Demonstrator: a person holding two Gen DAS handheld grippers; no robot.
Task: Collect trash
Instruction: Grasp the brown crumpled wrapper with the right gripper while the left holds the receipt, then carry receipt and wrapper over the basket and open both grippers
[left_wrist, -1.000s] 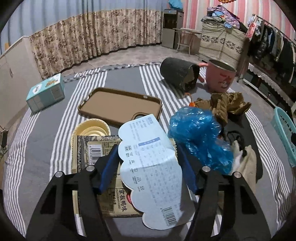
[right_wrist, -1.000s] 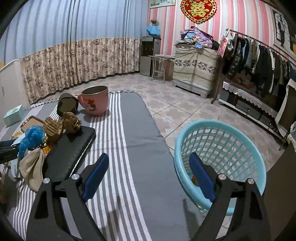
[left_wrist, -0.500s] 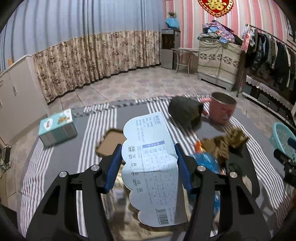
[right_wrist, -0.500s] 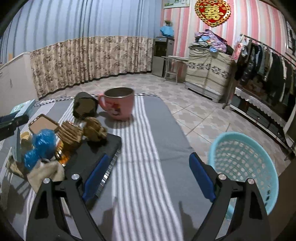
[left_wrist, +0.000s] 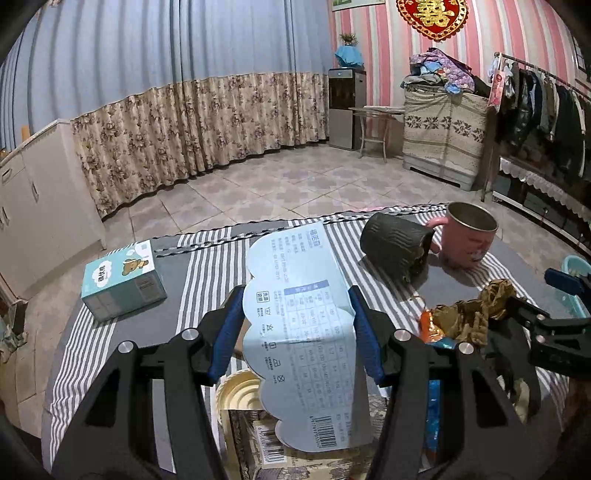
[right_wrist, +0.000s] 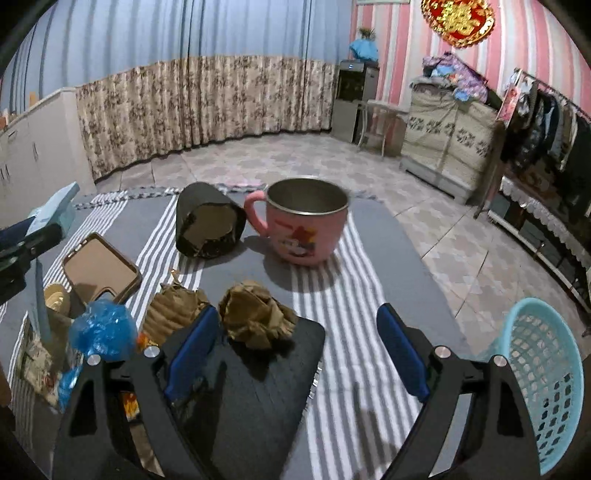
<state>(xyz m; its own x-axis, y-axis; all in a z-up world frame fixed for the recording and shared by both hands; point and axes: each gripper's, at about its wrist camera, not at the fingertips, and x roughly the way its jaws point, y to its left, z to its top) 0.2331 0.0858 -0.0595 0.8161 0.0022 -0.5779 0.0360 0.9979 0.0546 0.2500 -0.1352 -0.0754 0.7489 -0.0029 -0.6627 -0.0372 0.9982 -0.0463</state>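
Above a striped mat, the left gripper pinches a pale-blue printed card; the right gripper, jaws spread, hovers seemingly over crumpled brown paper.

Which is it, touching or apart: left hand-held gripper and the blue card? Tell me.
Touching. Left wrist view: the left hand-held gripper pads press both edges of the blue card.

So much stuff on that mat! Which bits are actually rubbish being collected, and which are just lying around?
Part of the job:
- pale blue card, gripped in the left tongs
- crumpled brown paper
- blue plastic wad
- turquoise basket, probably the bin
- right tongs, open

Just lying about:
- pink mug
- teal box
- brown tray
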